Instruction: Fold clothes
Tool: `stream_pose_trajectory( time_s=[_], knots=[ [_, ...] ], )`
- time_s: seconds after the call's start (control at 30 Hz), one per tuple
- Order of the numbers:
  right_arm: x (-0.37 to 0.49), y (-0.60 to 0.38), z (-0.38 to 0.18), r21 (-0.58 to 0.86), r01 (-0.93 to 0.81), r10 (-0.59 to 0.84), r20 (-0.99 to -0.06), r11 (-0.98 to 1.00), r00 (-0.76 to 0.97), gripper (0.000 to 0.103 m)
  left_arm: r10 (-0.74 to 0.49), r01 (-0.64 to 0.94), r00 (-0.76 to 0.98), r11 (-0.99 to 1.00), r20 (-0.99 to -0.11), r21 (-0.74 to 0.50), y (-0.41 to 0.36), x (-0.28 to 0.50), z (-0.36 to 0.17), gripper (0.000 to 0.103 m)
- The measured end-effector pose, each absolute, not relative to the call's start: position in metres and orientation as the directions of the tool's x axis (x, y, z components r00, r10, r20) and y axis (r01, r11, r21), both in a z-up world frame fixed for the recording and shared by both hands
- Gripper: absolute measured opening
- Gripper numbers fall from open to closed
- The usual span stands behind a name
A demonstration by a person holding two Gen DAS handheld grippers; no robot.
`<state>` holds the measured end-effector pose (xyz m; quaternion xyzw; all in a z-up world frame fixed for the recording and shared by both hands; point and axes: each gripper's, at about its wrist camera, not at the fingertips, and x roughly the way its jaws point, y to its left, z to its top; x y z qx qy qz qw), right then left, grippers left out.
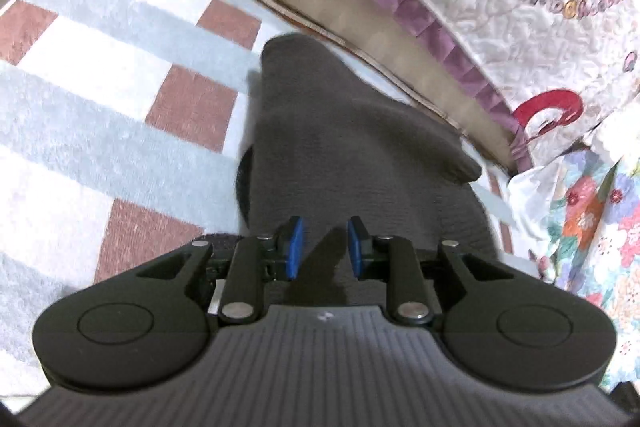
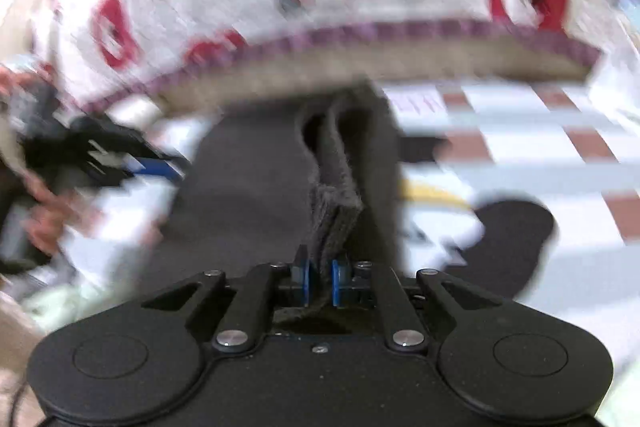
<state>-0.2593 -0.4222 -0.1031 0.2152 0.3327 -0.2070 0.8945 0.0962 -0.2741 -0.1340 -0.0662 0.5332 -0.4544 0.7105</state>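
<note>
**Grey garment mid-fold, right grip set, left free**

The grey garment [image 1: 344,131] lies on the checked blanket [image 1: 120,75], which covers a bed or similar soft surface, close to the purple-trimmed edge of a quilt [image 1: 520,7] printed with red figures. The cloth is a dark, knit-looking piece; its exact type cannot be told.

Left gripper [image 1: 323,247]: its blue fingers [image 1: 294,247] stand narrowly apart over the garment. Cloth shows in the gap, but the pads do not appear to press on it. Judged not holding.

Right gripper [image 2: 320,281]: its fingers [image 2: 306,281] are closed tight on a bunched, layered edge of the garment [image 2: 336,203], which rises in a ridge straight ahead of them. The right view is heavily blurred. At its left edge a hand [image 2: 44,223] and dark hardware with a blue part show, probably the other gripper; not confirmed.

Step in hand, as judged: a fold is under way, with the right side carrying a gathered edge while the left stands ready for a fresh hold.

Next move calls for: the left fingers to take a definite pinch on a free edge or corner, so both can lay the cloth flat. Risk noted: the thick bunch in the right grip may fold unevenly if laid down as it is.
</note>
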Motion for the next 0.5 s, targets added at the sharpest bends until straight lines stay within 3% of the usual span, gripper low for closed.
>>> stream_pose_trajectory(
  time_s=[0.1, 0.43, 0.5],
  knots=[
    [-0.255, -0.422, -0.126, 0.248, 0.561, -0.207, -0.754, 0.790, 0.624, 0.012, -0.683, 0.616, 0.027, 0.586, -0.730, -0.526, -0.283, 0.090, -0.143, 0.025],
    [-0.260, -0.438, -0.123, 0.288, 0.612, -0.183, -0.786, 0.737, 0.591, 0.013, -0.716, 0.611, -0.004, 0.551, -0.698, -0.568, -0.284, 0.103, -0.148, 0.030],
    [-0.264, -0.442, -0.126, 0.320, 0.624, -0.172, -0.783, 0.713, 0.598, 0.015, -0.706, 0.654, 0.000, 0.536, -0.708, -0.535, -0.289, 0.100, -0.146, 0.036]
  ],
)
